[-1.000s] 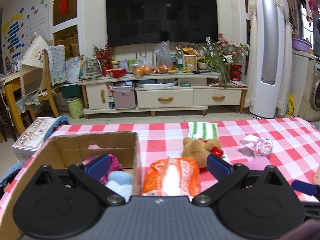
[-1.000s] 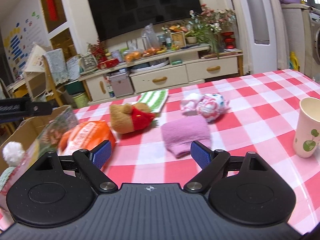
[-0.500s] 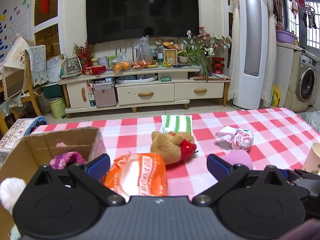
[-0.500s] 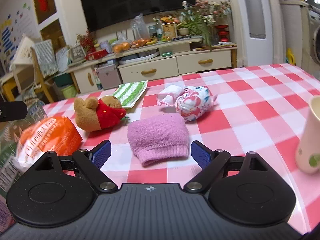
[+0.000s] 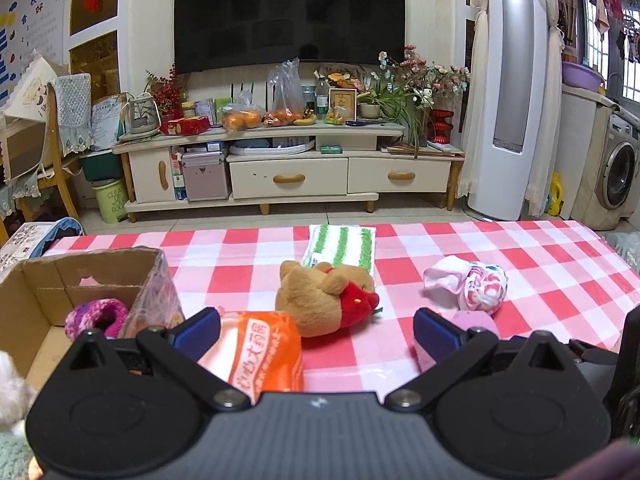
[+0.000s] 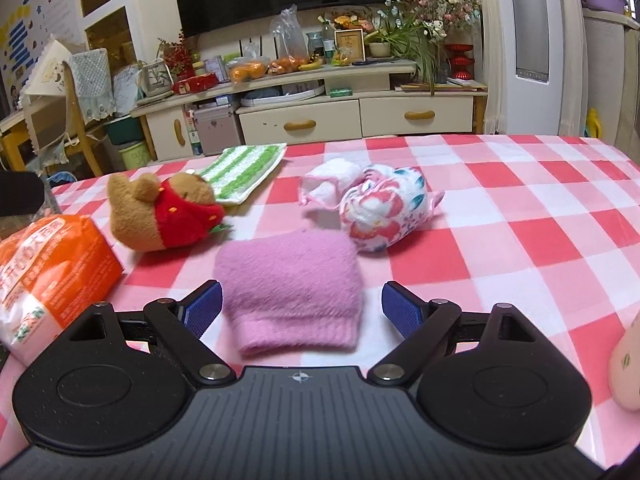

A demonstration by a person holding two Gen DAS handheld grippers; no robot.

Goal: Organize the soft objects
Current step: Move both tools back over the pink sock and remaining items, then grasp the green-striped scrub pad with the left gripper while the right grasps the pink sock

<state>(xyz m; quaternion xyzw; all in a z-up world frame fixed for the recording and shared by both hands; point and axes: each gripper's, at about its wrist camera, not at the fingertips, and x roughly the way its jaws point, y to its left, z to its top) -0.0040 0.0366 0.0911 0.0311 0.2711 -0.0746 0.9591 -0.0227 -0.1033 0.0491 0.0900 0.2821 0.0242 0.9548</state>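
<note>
My right gripper [image 6: 300, 310] is open, its blue pads on either side of a folded pink knit cloth [image 6: 292, 272] lying on the checked tablecloth. A brown plush bear in red [image 6: 164, 212], a green-striped towel [image 6: 244, 168] and a floral cloth bundle [image 6: 384, 208] lie beyond it. My left gripper [image 5: 316, 332] is open and empty, above an orange packet [image 5: 264, 352], with the bear [image 5: 320, 300] just ahead. A cardboard box [image 5: 36, 300] at the left holds a purple knit item [image 5: 96, 316].
A pale cup [image 6: 628, 368] stands at the right edge of the right wrist view. The red-and-white checked table [image 5: 520, 264] stretches to the right. A TV cabinet [image 5: 288, 168] and a chair [image 5: 60, 152] stand behind the table.
My right gripper has moved forward and lower, so the pink cloth now lies between its pads. My left gripper has swung right, away from the box, toward the bear.
</note>
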